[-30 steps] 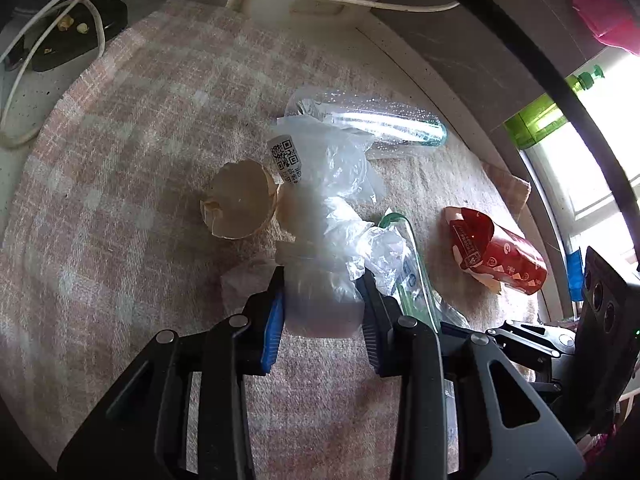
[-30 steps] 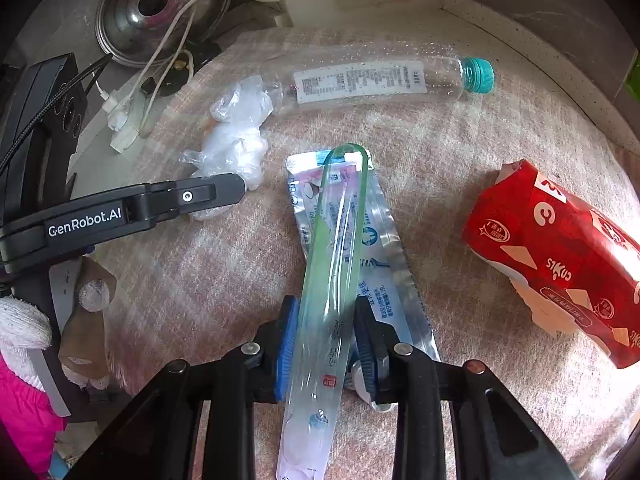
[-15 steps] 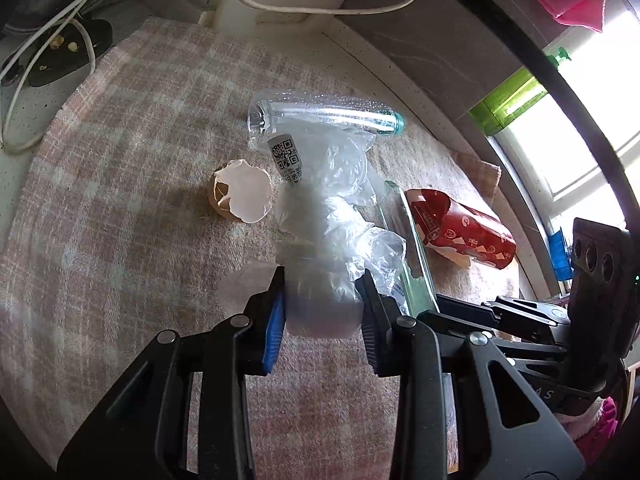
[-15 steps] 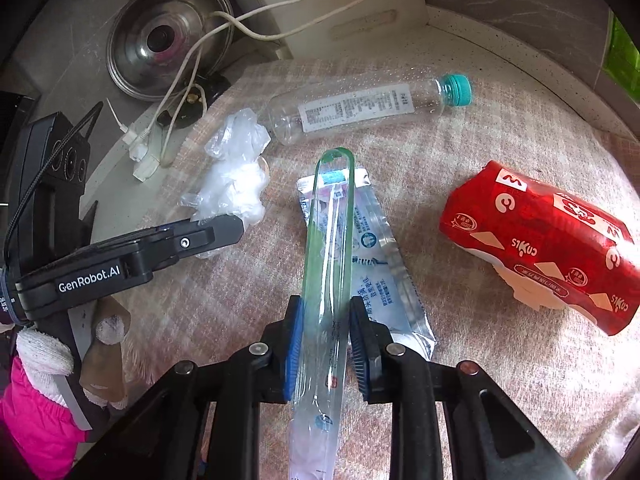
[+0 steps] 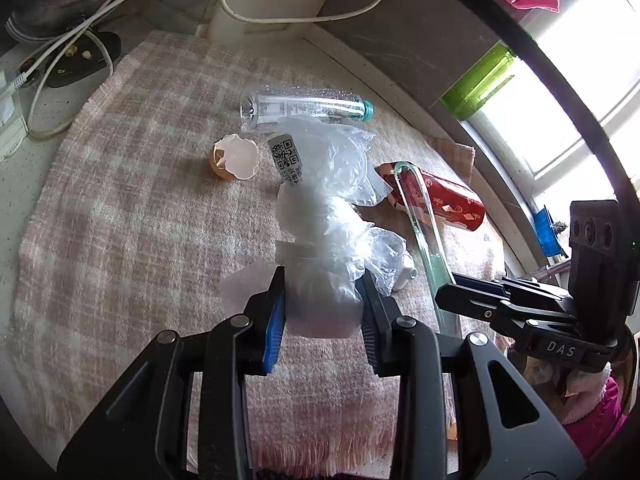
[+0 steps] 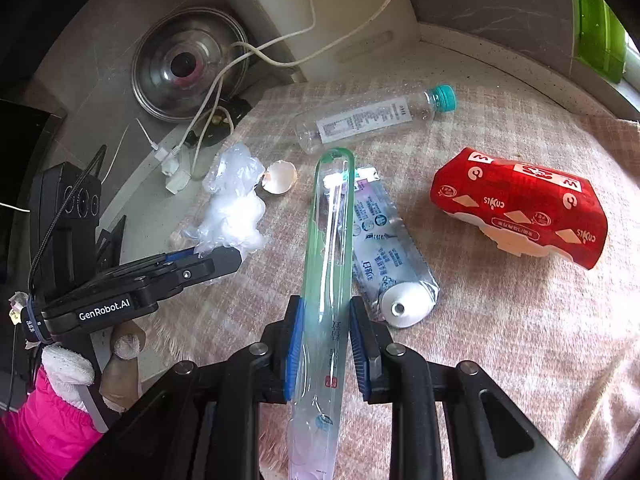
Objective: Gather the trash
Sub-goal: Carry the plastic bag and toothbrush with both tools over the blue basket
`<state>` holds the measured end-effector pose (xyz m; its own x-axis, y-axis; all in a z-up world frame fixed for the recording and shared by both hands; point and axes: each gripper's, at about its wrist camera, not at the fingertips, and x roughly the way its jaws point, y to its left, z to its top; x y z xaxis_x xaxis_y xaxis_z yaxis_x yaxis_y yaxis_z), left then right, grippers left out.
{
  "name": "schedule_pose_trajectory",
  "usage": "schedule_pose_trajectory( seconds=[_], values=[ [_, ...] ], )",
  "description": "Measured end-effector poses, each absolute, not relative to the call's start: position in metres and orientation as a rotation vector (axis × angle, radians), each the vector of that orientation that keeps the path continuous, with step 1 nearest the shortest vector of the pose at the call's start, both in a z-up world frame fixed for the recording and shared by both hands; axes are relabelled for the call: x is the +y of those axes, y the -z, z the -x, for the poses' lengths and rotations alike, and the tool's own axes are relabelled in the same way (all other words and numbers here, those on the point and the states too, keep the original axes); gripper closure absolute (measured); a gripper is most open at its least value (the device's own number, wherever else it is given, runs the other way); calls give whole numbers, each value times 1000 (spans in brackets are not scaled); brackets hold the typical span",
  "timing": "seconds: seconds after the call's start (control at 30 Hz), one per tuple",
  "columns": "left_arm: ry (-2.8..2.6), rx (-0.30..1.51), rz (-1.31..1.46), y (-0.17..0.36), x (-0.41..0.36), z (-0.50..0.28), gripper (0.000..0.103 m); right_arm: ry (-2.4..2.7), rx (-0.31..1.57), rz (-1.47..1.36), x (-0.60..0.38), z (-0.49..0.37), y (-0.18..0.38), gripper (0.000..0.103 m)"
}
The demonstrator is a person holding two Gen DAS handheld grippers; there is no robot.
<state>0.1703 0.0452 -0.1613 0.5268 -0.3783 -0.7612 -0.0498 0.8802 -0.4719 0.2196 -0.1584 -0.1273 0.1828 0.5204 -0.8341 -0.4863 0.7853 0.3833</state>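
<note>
My left gripper (image 5: 322,304) is shut on a crumpled clear plastic bag (image 5: 324,216) with a QR label, held above the pink checked cloth (image 5: 120,220). It also shows in the right wrist view (image 6: 234,204). My right gripper (image 6: 324,320) is shut on a long clear green-edged toothbrush package (image 6: 330,232), lifted off the cloth; it also shows in the left wrist view (image 5: 424,232). On the cloth lie an eggshell (image 5: 234,156), an empty plastic bottle (image 6: 372,120), a flattened toothpaste tube (image 6: 384,256) and a red paper cup (image 6: 520,208).
A steel pot lid (image 6: 188,68), white cables (image 6: 240,52) and a plug (image 6: 172,164) lie on the counter beyond the cloth's far left. A white appliance (image 6: 320,0) stands at the back. A green bottle (image 5: 480,80) sits on the windowsill.
Both grippers have risen and pulled back from the cloth, carrying the plastic bag and the toothbrush package. The eggshell and bottle now look smaller and farther away.
</note>
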Motion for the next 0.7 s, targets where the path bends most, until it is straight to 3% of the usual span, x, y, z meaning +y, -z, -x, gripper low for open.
schedule_pose_trajectory(
  seconds=[0.7],
  values=[
    [140, 1029, 481, 169, 63, -34, 70, -798, 1211, -112, -189, -104, 114, 81]
  ],
)
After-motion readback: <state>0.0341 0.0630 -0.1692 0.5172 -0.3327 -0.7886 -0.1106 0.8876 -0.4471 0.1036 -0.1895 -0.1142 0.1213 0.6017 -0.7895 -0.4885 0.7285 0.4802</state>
